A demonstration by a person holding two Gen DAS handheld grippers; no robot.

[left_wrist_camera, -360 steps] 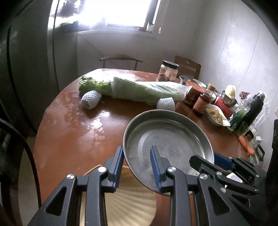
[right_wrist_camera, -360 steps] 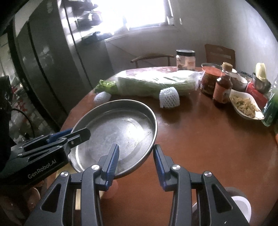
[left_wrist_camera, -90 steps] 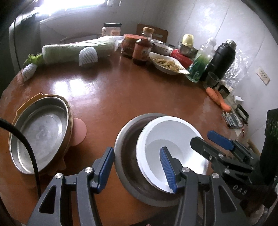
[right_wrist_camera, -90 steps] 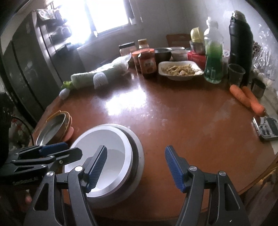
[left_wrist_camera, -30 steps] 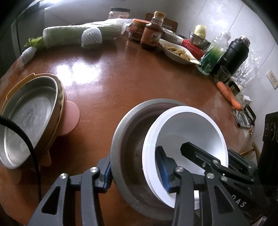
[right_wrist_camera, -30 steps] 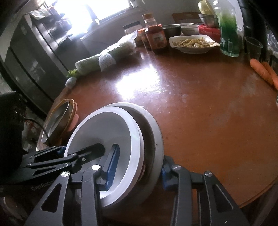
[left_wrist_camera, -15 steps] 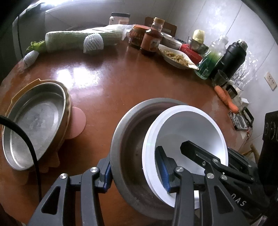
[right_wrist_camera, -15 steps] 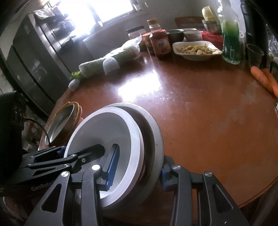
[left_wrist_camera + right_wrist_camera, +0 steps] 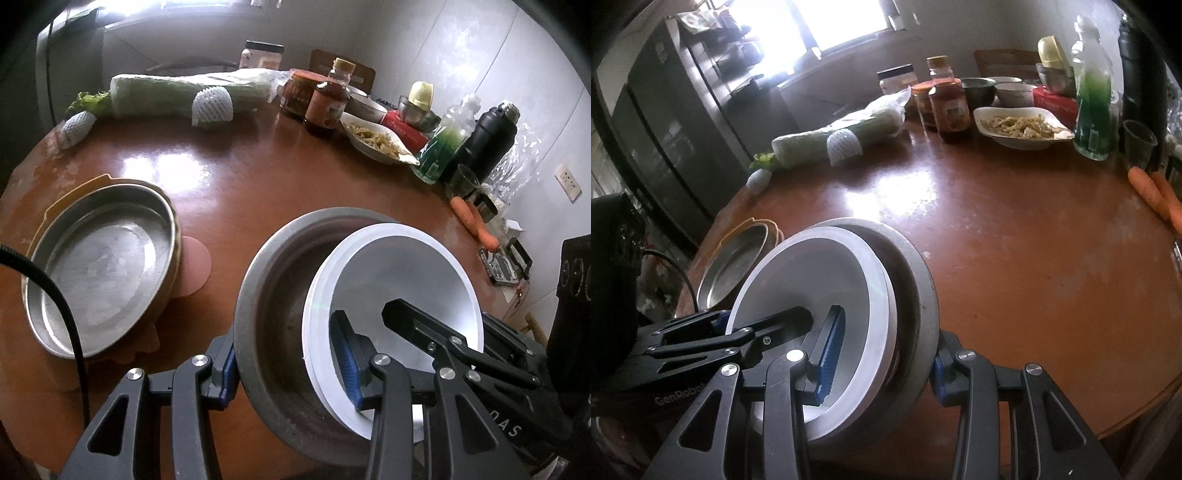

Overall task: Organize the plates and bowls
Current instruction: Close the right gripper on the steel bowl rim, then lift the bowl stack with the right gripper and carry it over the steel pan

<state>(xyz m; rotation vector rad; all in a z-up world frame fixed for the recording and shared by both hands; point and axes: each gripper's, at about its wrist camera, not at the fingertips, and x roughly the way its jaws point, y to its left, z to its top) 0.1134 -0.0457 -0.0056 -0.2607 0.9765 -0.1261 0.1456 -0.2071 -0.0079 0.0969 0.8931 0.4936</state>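
A white bowl (image 9: 406, 266) sits nested and tilted inside a larger grey bowl (image 9: 273, 295). My left gripper (image 9: 286, 369) is shut on both rims at the left side, one finger outside the grey wall and one inside the white bowl. In the right wrist view my right gripper (image 9: 884, 362) is shut the same way on the right side of the white bowl (image 9: 812, 273) and grey bowl (image 9: 919, 295). The pair hangs just above the brown table (image 9: 229, 192). At the left lies a metal pan (image 9: 99, 266) stacked on a yellow plate (image 9: 74, 195).
A pink disc (image 9: 197, 264) pokes out beside the pan. Along the far side stand a wrapped cabbage (image 9: 177, 92), foam-netted fruit (image 9: 212, 109), jars and a sauce bottle (image 9: 328, 99), a dish of food (image 9: 373, 138), a green bottle (image 9: 443, 147), a black flask (image 9: 487, 140) and carrots (image 9: 474, 221).
Both grippers have risen a little with the nested bowls, so the table looks slightly farther away. The grips are unchanged.
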